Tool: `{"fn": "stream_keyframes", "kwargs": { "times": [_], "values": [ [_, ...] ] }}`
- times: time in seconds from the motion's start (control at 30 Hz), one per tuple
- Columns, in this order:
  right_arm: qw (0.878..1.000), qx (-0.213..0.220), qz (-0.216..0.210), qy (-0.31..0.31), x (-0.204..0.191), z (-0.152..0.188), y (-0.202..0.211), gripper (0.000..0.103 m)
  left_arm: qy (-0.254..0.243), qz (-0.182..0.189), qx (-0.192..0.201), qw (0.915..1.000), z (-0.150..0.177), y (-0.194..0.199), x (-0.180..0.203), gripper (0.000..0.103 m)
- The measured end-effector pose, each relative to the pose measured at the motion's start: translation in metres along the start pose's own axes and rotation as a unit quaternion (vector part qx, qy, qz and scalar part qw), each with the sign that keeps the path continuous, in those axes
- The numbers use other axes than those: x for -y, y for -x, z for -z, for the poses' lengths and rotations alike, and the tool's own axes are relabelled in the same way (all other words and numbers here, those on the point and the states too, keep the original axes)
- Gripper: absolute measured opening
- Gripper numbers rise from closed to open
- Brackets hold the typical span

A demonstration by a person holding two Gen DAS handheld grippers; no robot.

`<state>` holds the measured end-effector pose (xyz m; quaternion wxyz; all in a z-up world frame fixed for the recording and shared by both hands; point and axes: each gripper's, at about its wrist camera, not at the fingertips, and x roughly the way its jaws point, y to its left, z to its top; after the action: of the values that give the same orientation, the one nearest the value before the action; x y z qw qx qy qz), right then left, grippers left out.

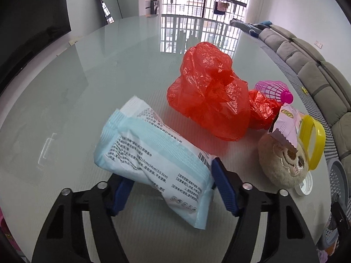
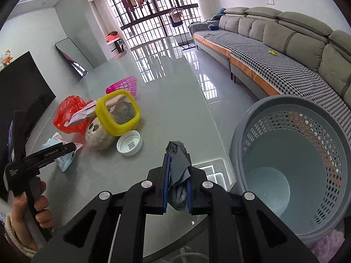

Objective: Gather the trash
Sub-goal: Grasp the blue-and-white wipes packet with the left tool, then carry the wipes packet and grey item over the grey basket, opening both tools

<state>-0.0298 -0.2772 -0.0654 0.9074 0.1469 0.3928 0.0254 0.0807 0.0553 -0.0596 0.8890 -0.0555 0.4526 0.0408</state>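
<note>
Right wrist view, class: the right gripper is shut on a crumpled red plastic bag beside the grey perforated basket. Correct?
Not quite. The right gripper is shut on a crumpled dark grey piece, not red. The right wrist view shows it, beside the grey perforated basket.

Grey sofa (image 2: 274, 35) lines the wall (barred window (image 2: 153, 22) beyond), floor glossy.

The left gripper (image 1: 169, 188) tilts steeply downward, its blue-padded fingers (image 1: 223, 186) set either side of a pale blue wet-wipe packet (image 1: 153, 153). A hand (image 2: 33, 203) grips its handle. The right gripper (image 2: 178, 188) is clamped on a dark grey crumpled wrapper (image 2: 178, 164).
</note>
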Motion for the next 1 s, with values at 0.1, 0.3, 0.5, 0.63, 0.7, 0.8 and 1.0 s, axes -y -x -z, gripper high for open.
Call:
{"fn": "stream_keyframes", "kwargs": {
  "times": [0.1, 0.3, 0.5, 0.63, 0.7, 0.8, 1.0],
  "values": [
    [1.0, 0.001, 0.001, 0.003, -0.002, 0.0, 0.002, 0.012, -0.001, 0.016, -0.001, 0.9999, 0.005, 0.001, -0.001, 0.054],
    [1.0, 0.004, 0.003, 0.007, -0.005, -0.001, 0.007, 0.012, -0.023, 0.013, 0.015, 0.9995, 0.016, 0.016, 0.001, 0.051],
    [1.0, 0.004, 0.011, 0.007, -0.005, 0.003, 0.014, 0.012, -0.065, 0.019, 0.046, 0.9967, 0.026, 0.05, 0.015, 0.051],
    [1.0, 0.007, 0.026, 0.006, 0.001, 0.007, 0.025, 0.012, -0.106, 0.042, 0.074, 0.9908, 0.032, 0.078, 0.039, 0.051],
    [0.999, 0.009, 0.032, -0.001, 0.007, 0.008, 0.032, 0.012, -0.128, 0.064, 0.08, 0.9864, 0.035, 0.089, 0.056, 0.051],
    [0.999, 0.013, 0.04, -0.016, 0.021, 0.007, 0.047, 0.012, -0.164, 0.101, 0.082, 0.9777, 0.04, 0.101, 0.089, 0.051],
    [0.995, 0.039, 0.079, -0.043, 0.063, 0.002, 0.078, 0.012, -0.231, 0.173, 0.088, 0.9534, 0.051, 0.118, 0.167, 0.051]
  ]
}}
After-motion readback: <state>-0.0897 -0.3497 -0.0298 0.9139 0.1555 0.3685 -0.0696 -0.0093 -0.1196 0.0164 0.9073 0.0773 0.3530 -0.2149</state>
